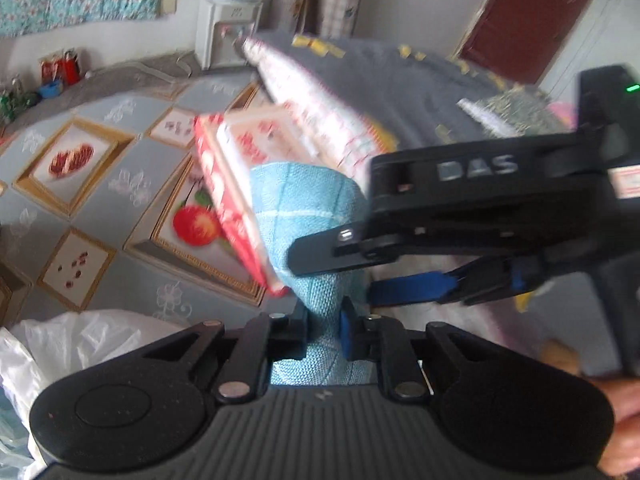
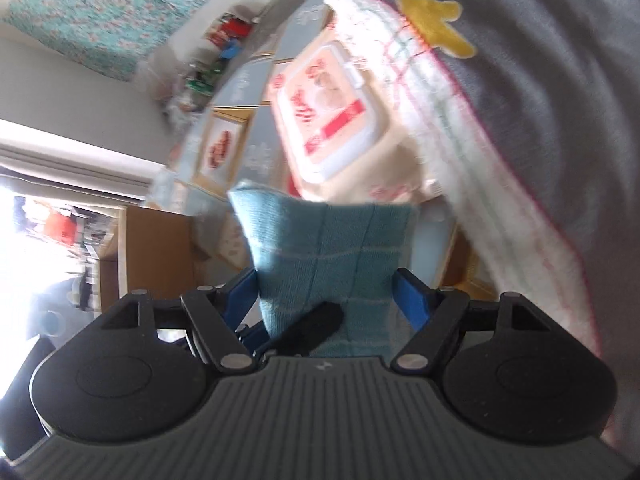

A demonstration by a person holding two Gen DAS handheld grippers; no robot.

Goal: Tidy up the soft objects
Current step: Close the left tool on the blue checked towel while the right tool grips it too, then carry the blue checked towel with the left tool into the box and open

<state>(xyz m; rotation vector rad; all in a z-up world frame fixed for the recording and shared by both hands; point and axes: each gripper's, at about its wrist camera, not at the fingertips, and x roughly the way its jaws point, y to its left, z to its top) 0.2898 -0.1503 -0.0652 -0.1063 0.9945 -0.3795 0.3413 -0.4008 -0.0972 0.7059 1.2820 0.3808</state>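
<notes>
Off to the left of the left claw (image 1: 324, 332), low in its own view, lies a crumpled white plastic bag (image 1: 68, 344); beyond that spreads the fruit-print tablecloth (image 1: 100, 184), grey w/ gold-framed panels. Straight ahead, between the fingers, sits the light-blue towel (image 1: 308, 216): the claw is drawn nearly together and pinched on its lower part, pads pressing in from both sides, cloth bunched narrow at the grip and flaring wider above. Just behind the towel, up-left, a red-and-white wipes pack (image 1: 236, 192) stands tilted on edge, touching or overlapping the towel's left side; can't tell which. Behind that, a folded grey blanket (image 1: 400, 92) w/ yellow patches and a white-pink trim. From the right side the right claw (image 1: 352, 272) reaches in sideways, one black finger and one blue-padded finger across the towel's right edge.

In the right wrist view the right claw (image 2: 324, 300) is apart by about the towel's width, blue pads flanking the same towel (image 2: 328, 248) and touching its sides; firm clamp or light contact, can't tell. A black finger (image 2: 316, 328) of the other gripper crosses in front of the cloth, low. Above the towel is the wipes pack (image 2: 332, 116), lid facing cam; to the right, the grey blanket (image 2: 552, 100) fills the frame. Both views blurred.
</notes>
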